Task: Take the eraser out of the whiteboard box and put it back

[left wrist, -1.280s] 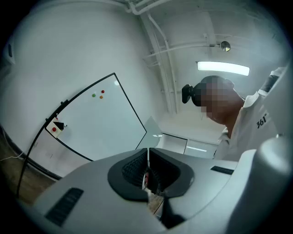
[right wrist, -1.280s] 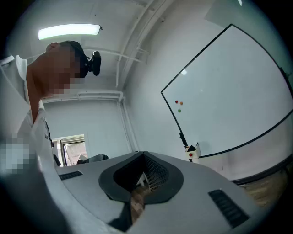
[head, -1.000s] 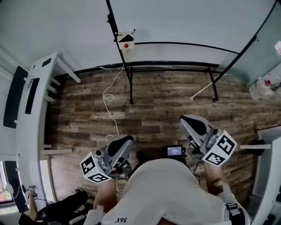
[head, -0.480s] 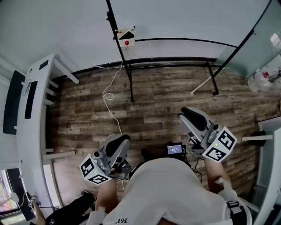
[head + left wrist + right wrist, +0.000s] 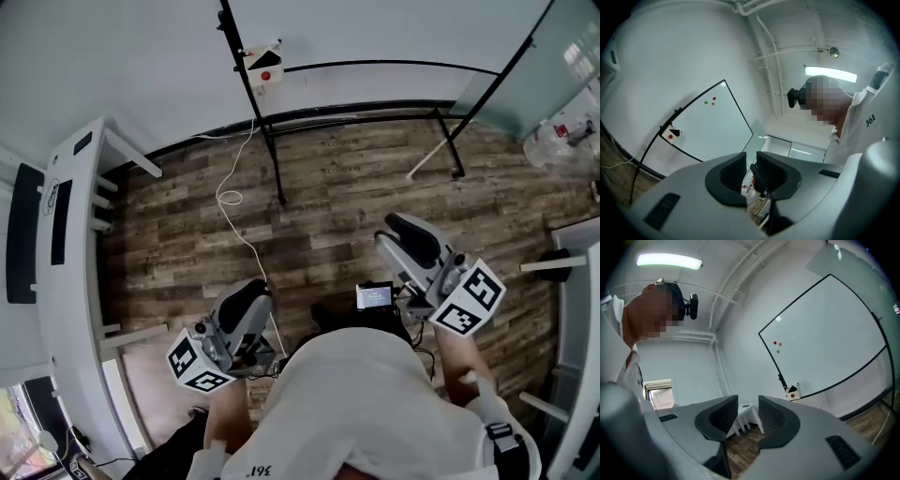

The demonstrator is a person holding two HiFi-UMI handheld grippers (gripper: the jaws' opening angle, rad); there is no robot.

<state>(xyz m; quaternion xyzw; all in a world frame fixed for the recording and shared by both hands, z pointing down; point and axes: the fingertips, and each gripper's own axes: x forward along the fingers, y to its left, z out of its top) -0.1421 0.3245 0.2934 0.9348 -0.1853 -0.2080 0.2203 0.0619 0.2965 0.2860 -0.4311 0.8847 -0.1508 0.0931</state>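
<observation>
The whiteboard box (image 5: pixel 263 67) is too small to show its contents; the whiteboard (image 5: pixel 394 33) runs off the top edge.

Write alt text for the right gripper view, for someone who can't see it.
The right gripper fills the foreground, its ribbed jaws apart with nothing held between them, having just been opening. Beyond stands a whiteboard with a small white box at its lower corner, above a wood floor. The person looms at upper left.
</observation>
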